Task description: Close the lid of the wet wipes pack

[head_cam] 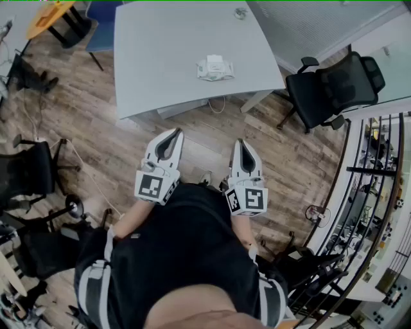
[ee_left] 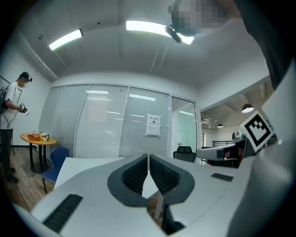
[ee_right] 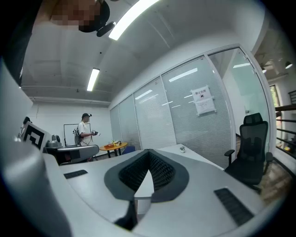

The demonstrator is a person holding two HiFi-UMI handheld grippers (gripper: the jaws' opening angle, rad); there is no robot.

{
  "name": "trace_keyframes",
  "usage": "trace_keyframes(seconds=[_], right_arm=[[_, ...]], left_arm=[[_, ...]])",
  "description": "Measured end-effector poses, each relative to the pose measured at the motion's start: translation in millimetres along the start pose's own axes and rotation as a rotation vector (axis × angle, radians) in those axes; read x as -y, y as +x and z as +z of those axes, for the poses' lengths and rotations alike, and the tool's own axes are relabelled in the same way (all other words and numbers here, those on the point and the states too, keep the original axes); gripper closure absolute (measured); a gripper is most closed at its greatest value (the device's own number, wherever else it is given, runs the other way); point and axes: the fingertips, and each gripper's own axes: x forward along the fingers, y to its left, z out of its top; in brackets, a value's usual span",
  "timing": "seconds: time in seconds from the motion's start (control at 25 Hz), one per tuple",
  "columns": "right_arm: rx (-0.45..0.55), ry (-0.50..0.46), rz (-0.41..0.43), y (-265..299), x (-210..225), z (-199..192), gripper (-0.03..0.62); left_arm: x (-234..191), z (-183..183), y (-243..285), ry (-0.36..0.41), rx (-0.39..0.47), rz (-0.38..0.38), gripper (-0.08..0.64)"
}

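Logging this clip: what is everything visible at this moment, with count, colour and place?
flat white wet wipes pack: one, white, on the tabletop, away from both claws
rectangular pale grey table: one, grey, ahead of the person
small object: one, too small to identify, at the table's far edge
black office chair: one, black, right of the table
black chair: at least one, black, at the left
round orange table: one, orange, far left
blue chair: one, blue, beside the orange table
wooden plank floor: brown, throughout
standing person: one, white top, near the orange table
left claw: white, shut, empty
right claw: white, shut, empty
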Motion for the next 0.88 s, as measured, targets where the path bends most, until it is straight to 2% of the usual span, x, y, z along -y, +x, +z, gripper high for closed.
trace_keyframes(seconds=[0.36,0.48,0.52,0.6,0.64,0.88], right_arm=[[0.003,0.008,0.008,1.1,-7.8,2.0,0.571],[0.022,0.036,0.017,3.8,-10.8,3.9,0.571],[0.026,0.045,0.018,5.2,-11.7,3.9,0.555],[0.024,0.047,0.018,8.0,-14.9,3.1,0.426],[0.021,0.045,0.018,9.4,-17.1,2.4,0.408],[-0.009,0.034,0.003,19.5,-34.3,-5.5,0.408]], left_arm=[[-4.2,0.1,-3.7,-0.016,-0.002,-0.003,0.526],[-8.0,0.7,-7.2,-0.017,-0.002,-0.005,0.526],[-9.3,0.7,-8.2,-0.019,-0.003,-0.005,0.526],[-12.6,0.5,-10.2,-0.025,-0.005,-0.006,0.526],[-14.8,0.6,-11.0,-0.026,-0.005,-0.009,0.526],[-32.4,0.8,-19.1,-0.003,-0.005,-0.024,0.526]])
